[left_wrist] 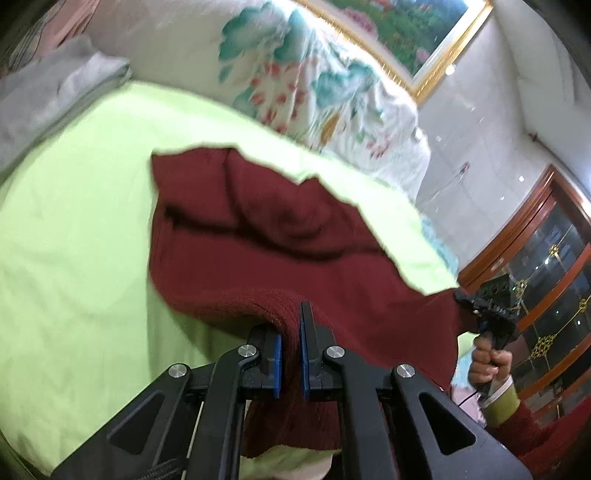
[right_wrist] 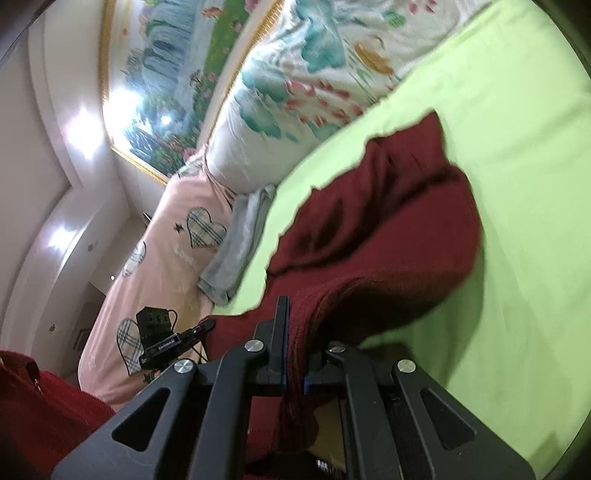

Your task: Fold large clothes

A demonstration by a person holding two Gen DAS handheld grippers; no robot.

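Note:
A dark red knitted garment point(left_wrist: 280, 236) lies partly on the lime green bed sheet point(left_wrist: 74, 236), its near edge lifted. My left gripper point(left_wrist: 291, 345) is shut on the garment's ribbed near edge. In the right wrist view the same garment point(right_wrist: 388, 229) drapes over the sheet point(right_wrist: 517, 184), and my right gripper point(right_wrist: 295, 354) is shut on another part of its edge. The right gripper also shows at the right of the left wrist view point(left_wrist: 484, 306), held by a hand. The left gripper shows at the lower left of the right wrist view point(right_wrist: 173, 339).
A floral quilt point(left_wrist: 314, 74) is piled at the head of the bed. A folded grey cloth point(left_wrist: 48, 85) lies at the sheet's edge beside a pink duvet with plaid hearts point(right_wrist: 166, 251). A framed painting point(left_wrist: 406, 29) hangs on the wall; a wooden glass cabinet point(left_wrist: 546, 266) stands at the right.

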